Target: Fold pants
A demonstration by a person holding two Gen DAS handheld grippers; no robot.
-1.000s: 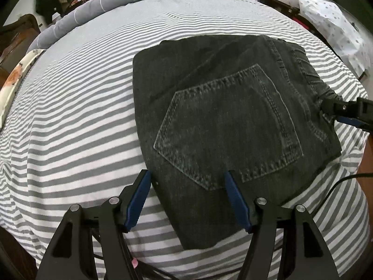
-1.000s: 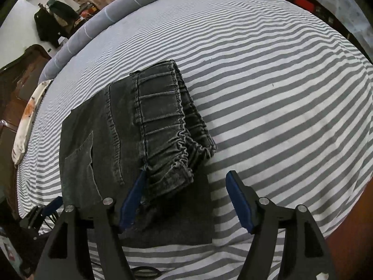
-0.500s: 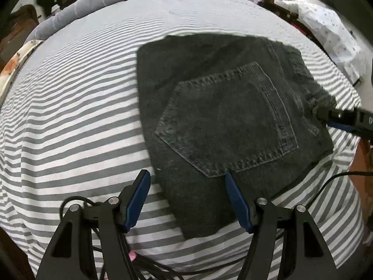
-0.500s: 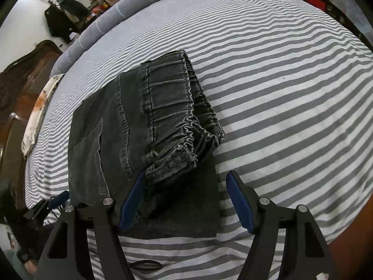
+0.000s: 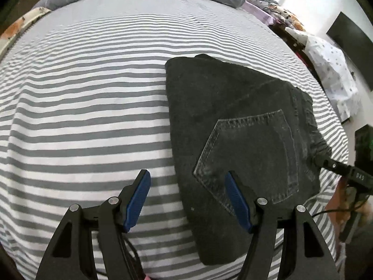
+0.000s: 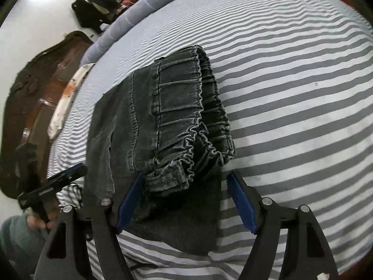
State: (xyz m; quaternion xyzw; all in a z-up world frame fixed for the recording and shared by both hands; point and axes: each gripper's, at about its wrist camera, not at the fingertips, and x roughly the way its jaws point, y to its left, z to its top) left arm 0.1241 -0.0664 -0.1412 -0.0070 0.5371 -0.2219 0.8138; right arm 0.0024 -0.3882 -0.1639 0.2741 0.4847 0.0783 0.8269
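Your left gripper [image 5: 187,199] is spread wide and holds nothing, straddling the near left edge of the folded pants [image 5: 240,126] — they lie on the striped bed [image 5: 88,107], with bare sheet stretching leftward. Your right gripper [image 6: 184,200] also gapes, unloaded, over the elastic waistband [image 6: 186,121] corner — striped sheet lies open to its right.

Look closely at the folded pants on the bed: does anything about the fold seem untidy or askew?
Mostly neat: the black pants lie as a flat packet on the striped bed. One flaw: in the right wrist view the elastic waistband bunches and gapes at the near corner, and a lower layer sticks out beneath it, so the edges are not flush.
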